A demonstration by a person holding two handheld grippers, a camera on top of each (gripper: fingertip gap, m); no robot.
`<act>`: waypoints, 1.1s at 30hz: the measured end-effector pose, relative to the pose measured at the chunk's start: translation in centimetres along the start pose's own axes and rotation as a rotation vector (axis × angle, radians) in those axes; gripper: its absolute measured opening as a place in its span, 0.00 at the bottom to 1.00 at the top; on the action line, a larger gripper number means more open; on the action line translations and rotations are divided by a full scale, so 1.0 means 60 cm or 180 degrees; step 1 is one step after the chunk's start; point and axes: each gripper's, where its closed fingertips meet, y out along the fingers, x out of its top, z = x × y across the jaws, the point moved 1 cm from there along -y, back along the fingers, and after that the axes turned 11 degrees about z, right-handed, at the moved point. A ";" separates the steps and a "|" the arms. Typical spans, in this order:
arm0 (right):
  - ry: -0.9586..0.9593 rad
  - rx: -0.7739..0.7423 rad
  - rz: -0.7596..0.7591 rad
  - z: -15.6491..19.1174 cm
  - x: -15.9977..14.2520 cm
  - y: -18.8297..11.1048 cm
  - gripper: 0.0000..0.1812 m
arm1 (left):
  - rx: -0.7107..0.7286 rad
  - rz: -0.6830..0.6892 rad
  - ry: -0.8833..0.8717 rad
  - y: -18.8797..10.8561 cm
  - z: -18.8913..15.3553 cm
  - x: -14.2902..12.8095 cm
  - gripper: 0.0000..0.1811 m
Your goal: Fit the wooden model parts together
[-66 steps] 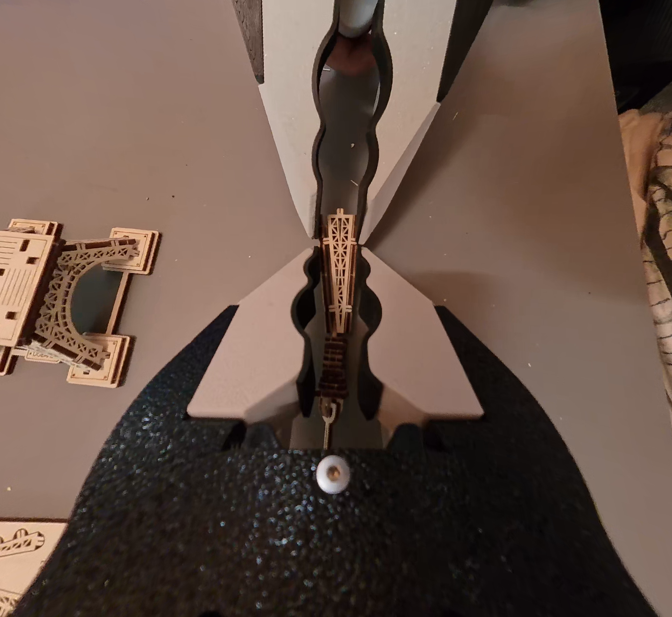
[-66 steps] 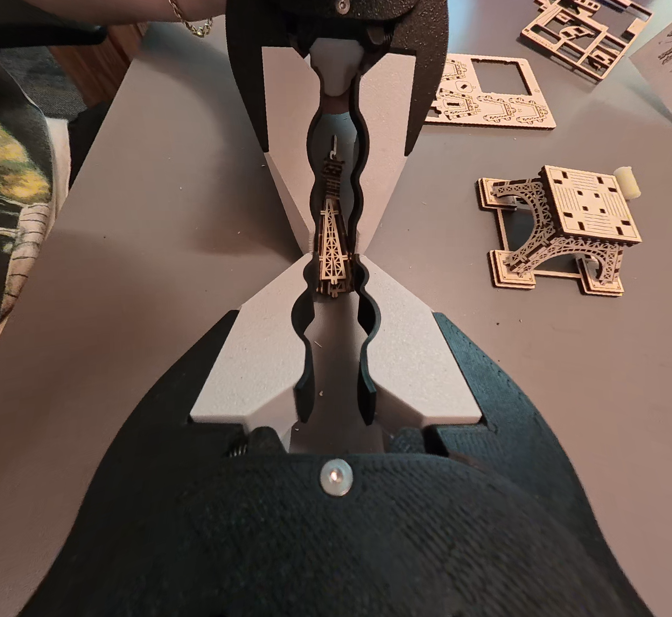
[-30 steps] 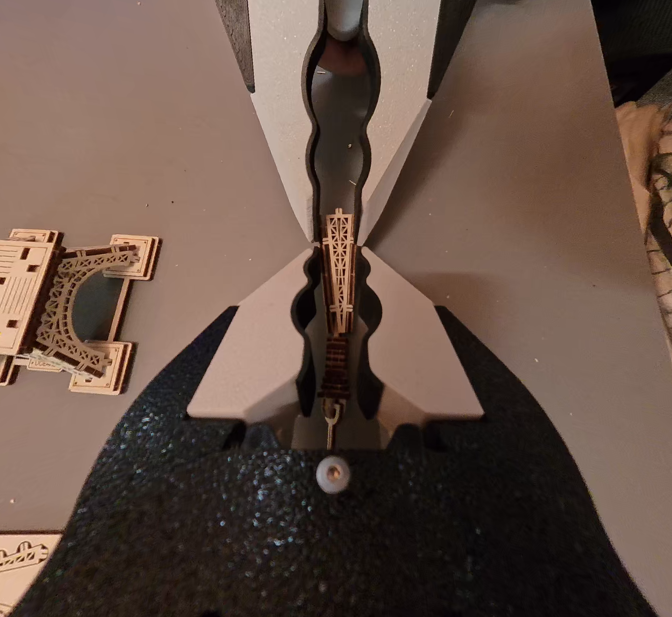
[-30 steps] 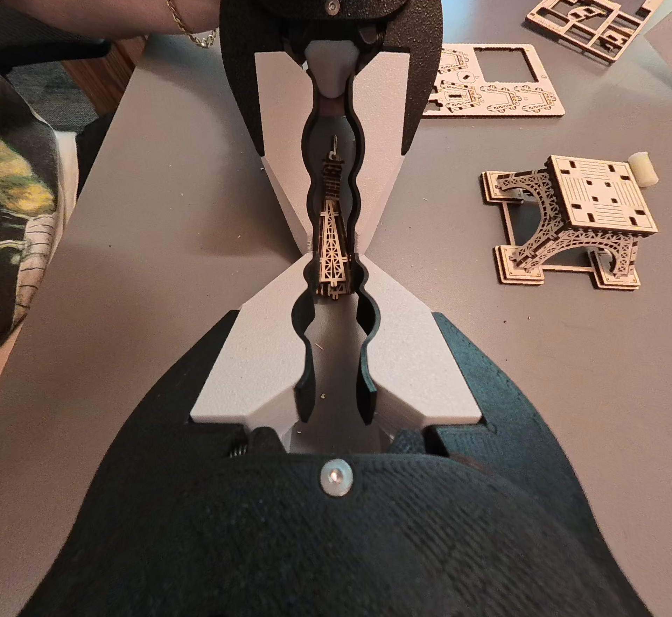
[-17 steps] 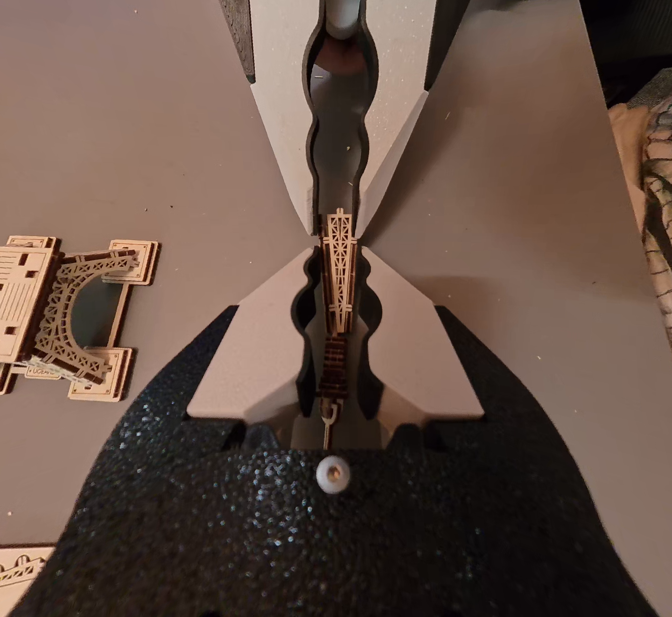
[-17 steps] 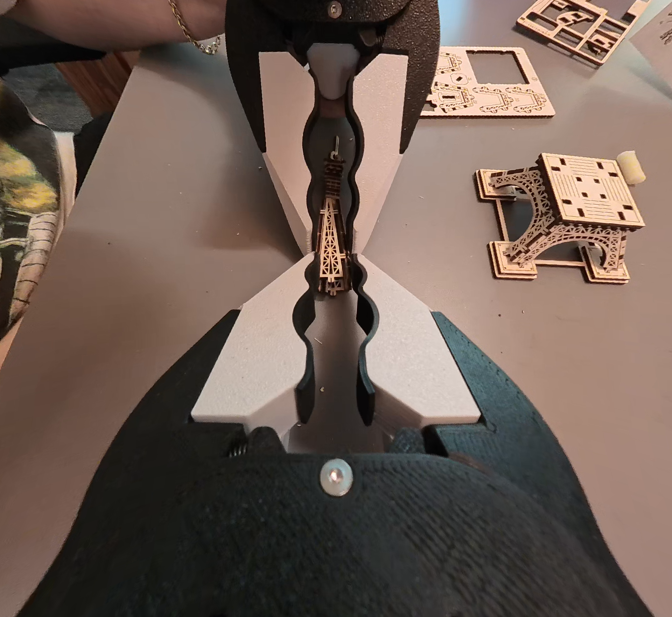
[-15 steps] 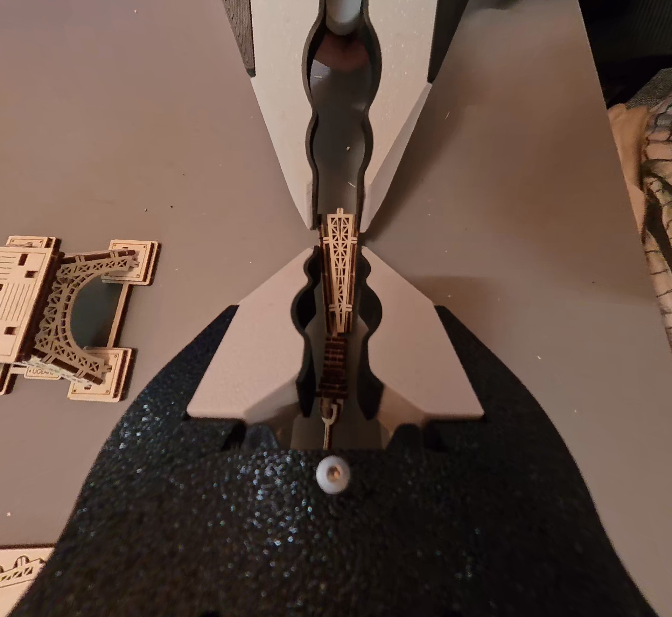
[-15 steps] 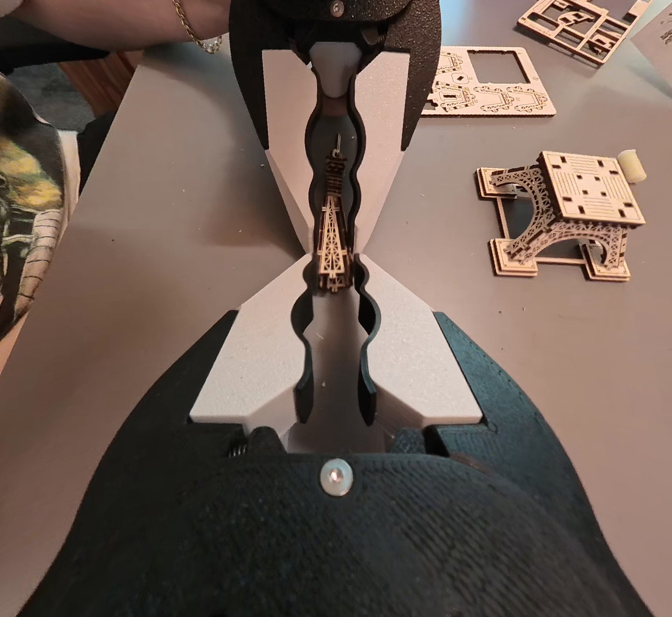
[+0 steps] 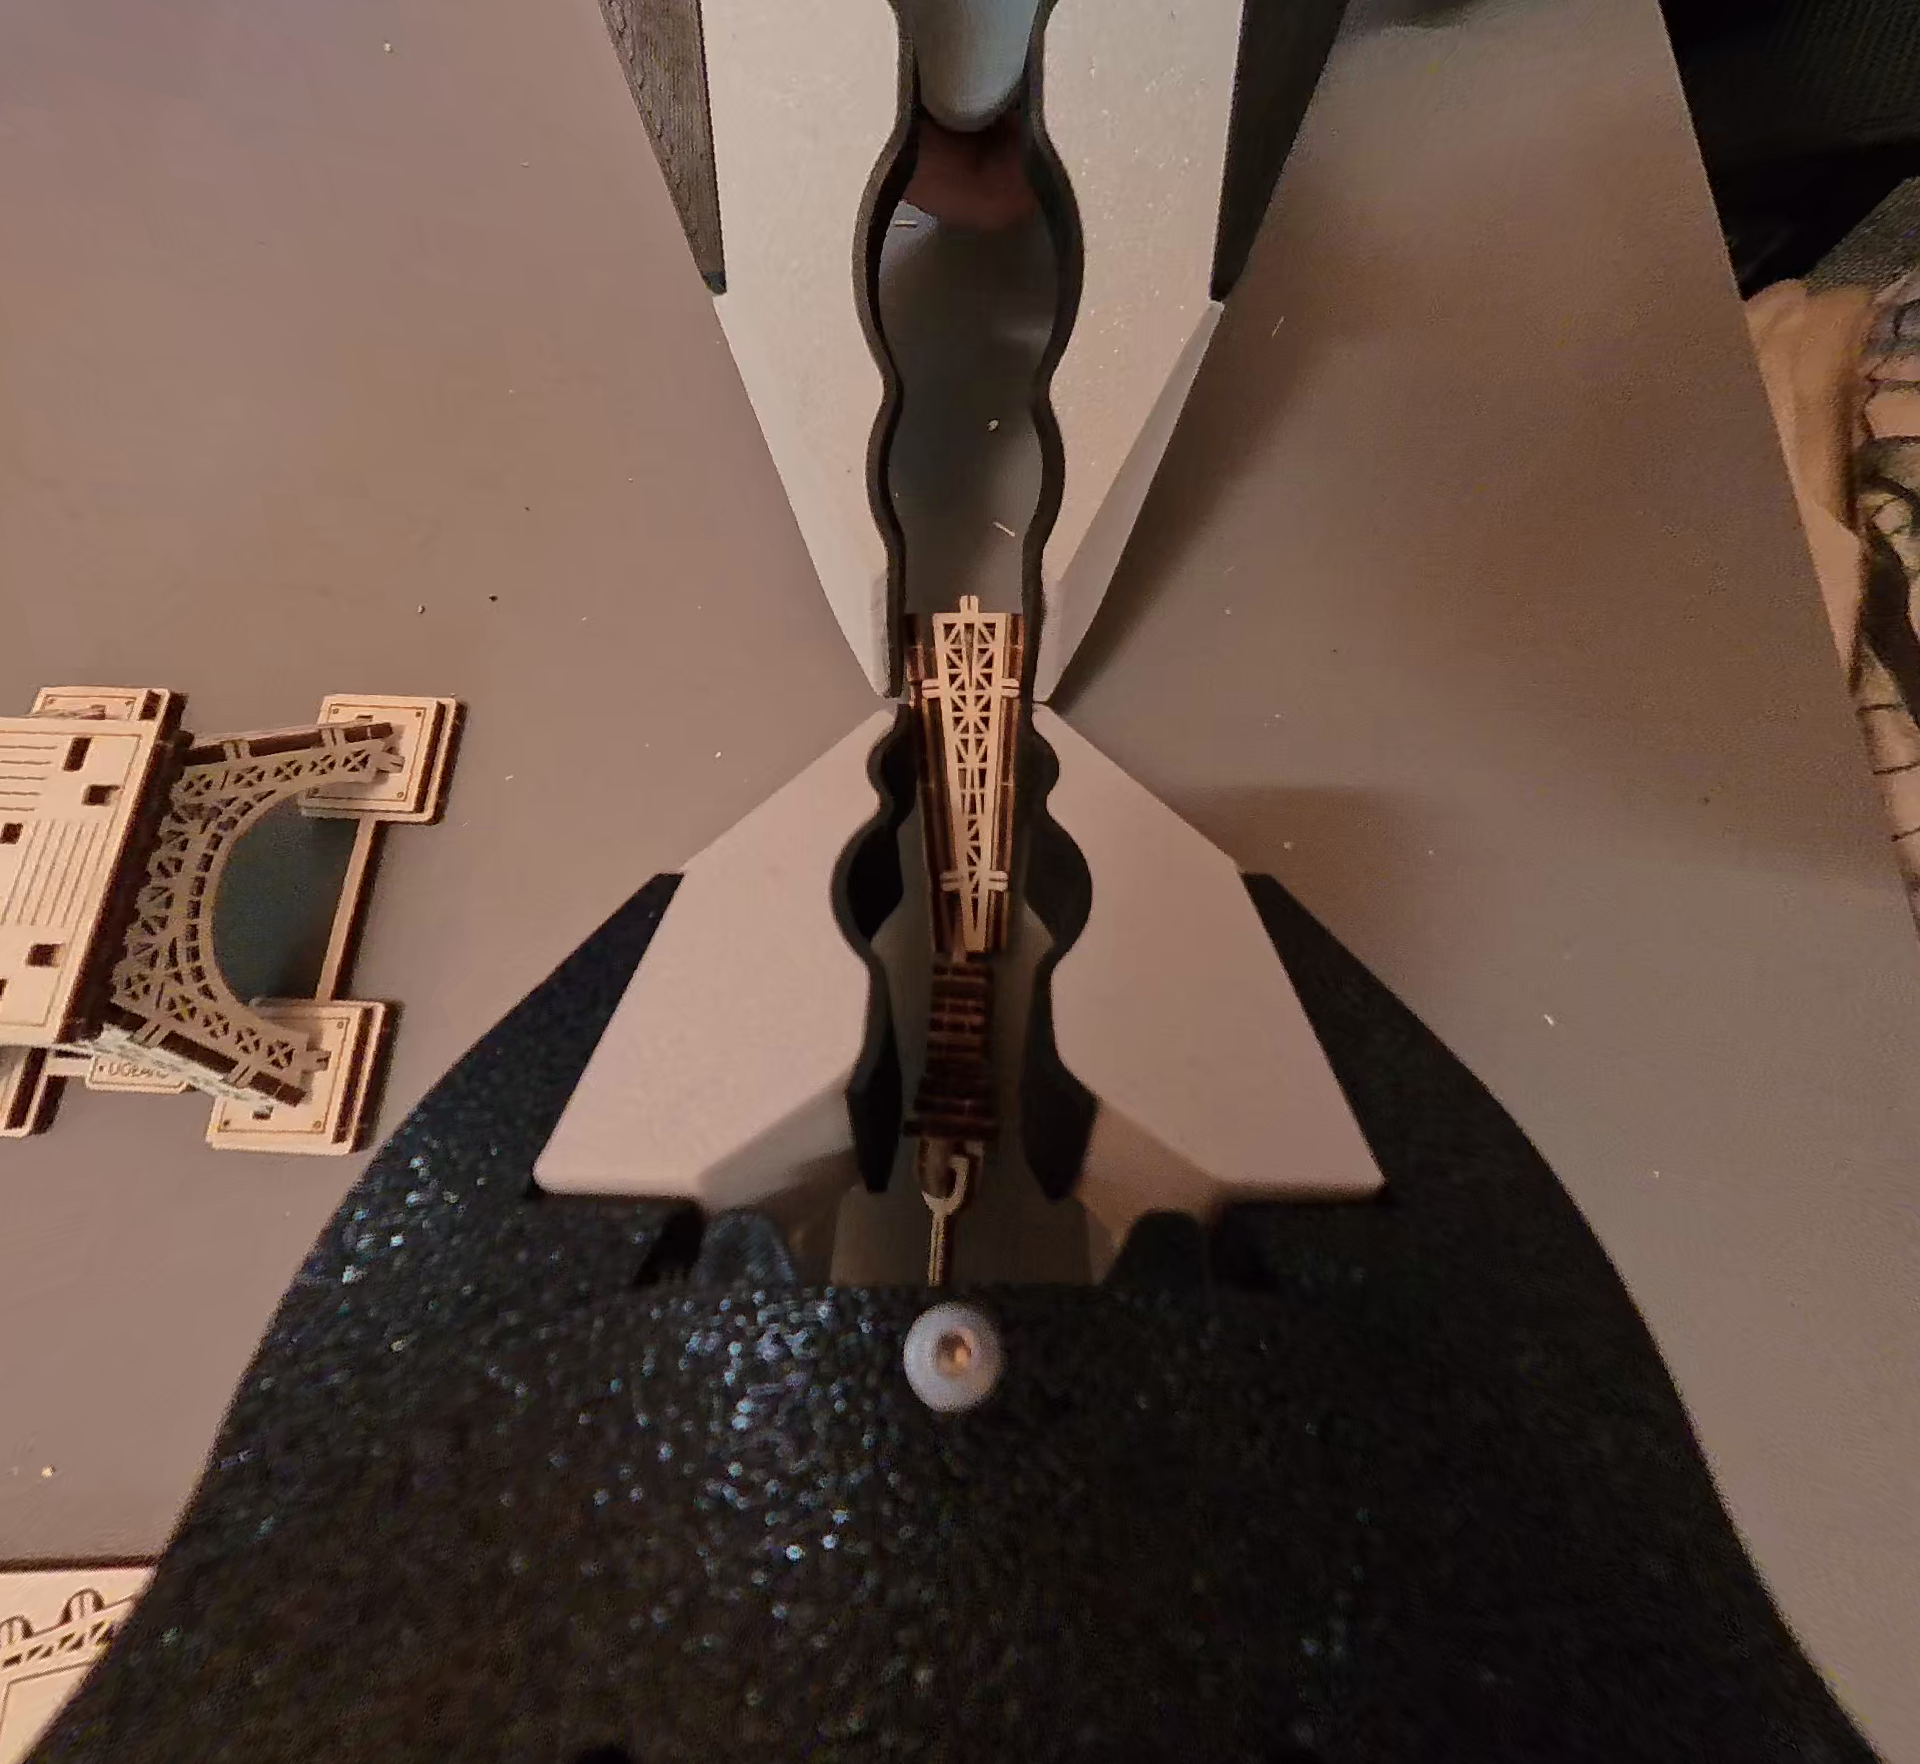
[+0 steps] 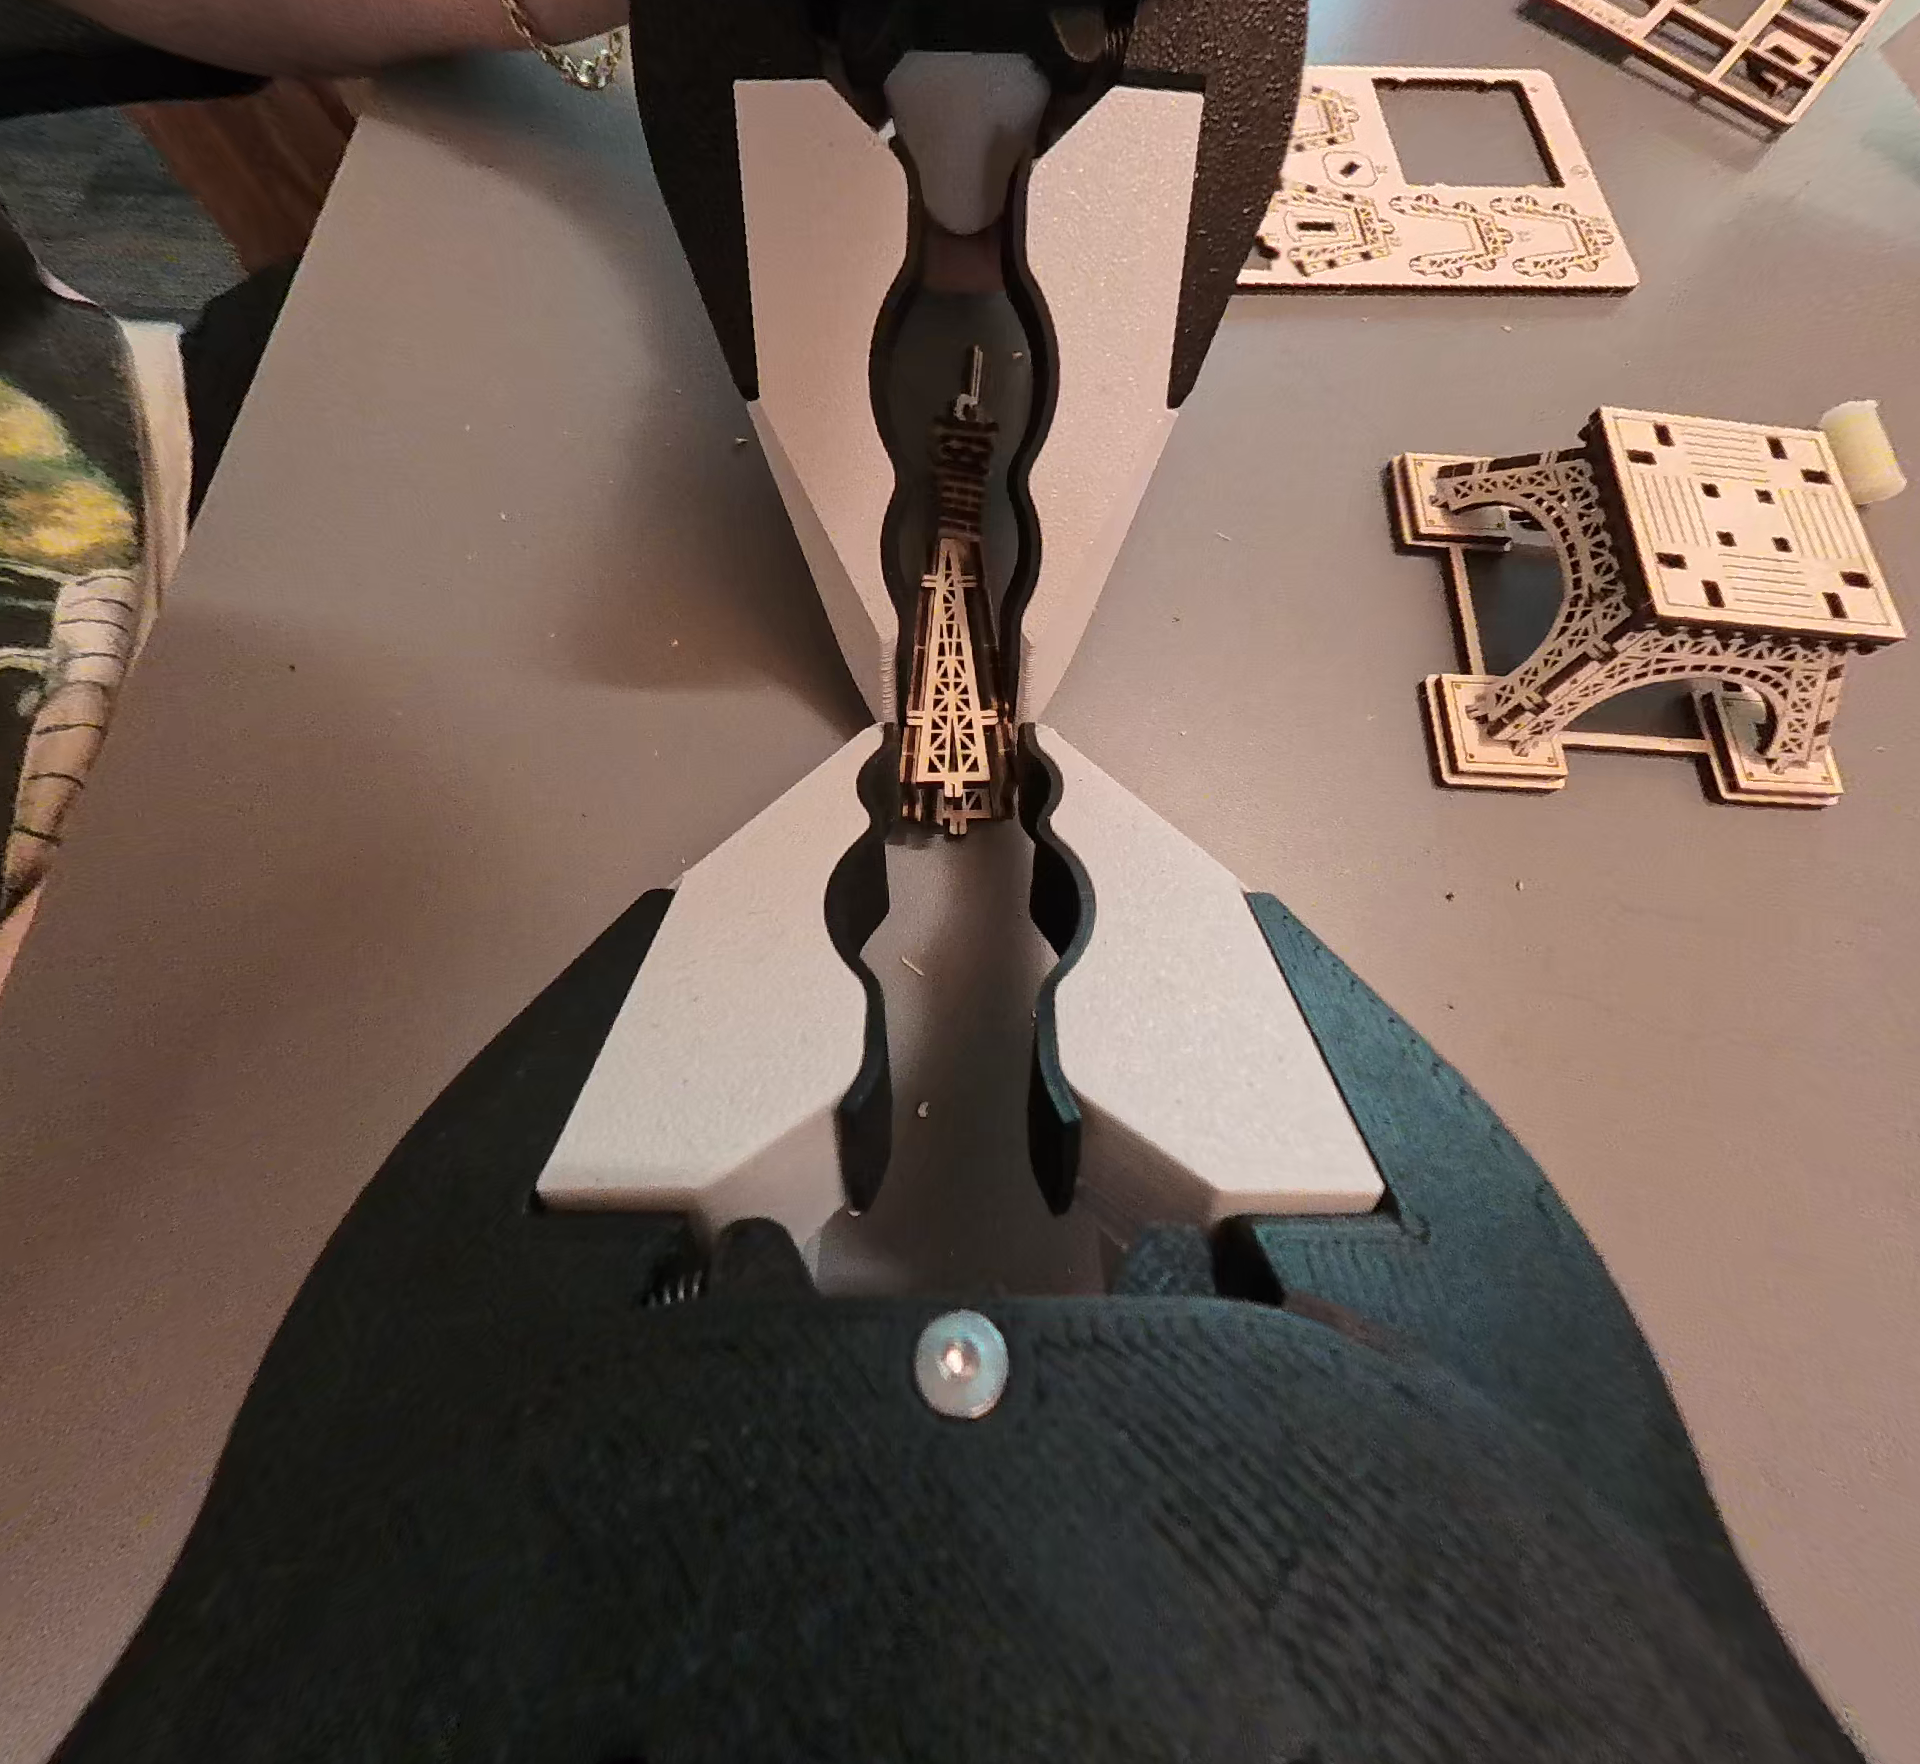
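i hold the spire section [image 9: 966, 810] in the left gripper [image 9: 961, 727], jaws narrowed on it, tip pointing back toward my wrist, wide end forward. the right gripper [image 10: 956, 738] meets it tip to tip and is clamped narrow on that wide end. the spire's long axis runs along both grippers' fingers. the arched tower base [image 10: 1662, 602] stands on the desk [image 10: 468, 623], well apart to the right gripper's right; i judge the wide end must turn down toward it.

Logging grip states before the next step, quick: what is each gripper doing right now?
Left gripper: shut on the wooden tower spire.
Right gripper: shut on the spire's wide end.
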 end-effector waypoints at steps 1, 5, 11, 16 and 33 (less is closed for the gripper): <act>0.0033 0.0023 0.0003 0.000 0.000 0.000 0.11 | 0.0001 0.0001 -0.0001 0.000 0.000 0.000 0.09; 0.0115 0.0095 0.0010 -0.001 0.000 0.001 0.11 | -0.0025 0.0005 -0.0021 0.000 0.000 0.000 0.09; 0.0196 0.0150 0.0019 -0.001 -0.001 0.001 0.11 | -0.0074 0.0012 -0.0061 0.000 0.001 0.000 0.09; 0.0199 0.0155 0.0022 -0.001 -0.001 0.001 0.11 | -0.0051 0.0017 -0.0044 0.000 0.000 0.000 0.09; 0.0153 0.0111 0.0016 0.000 0.000 0.002 0.10 | 0.0008 0.0028 0.0025 0.000 0.000 0.000 0.08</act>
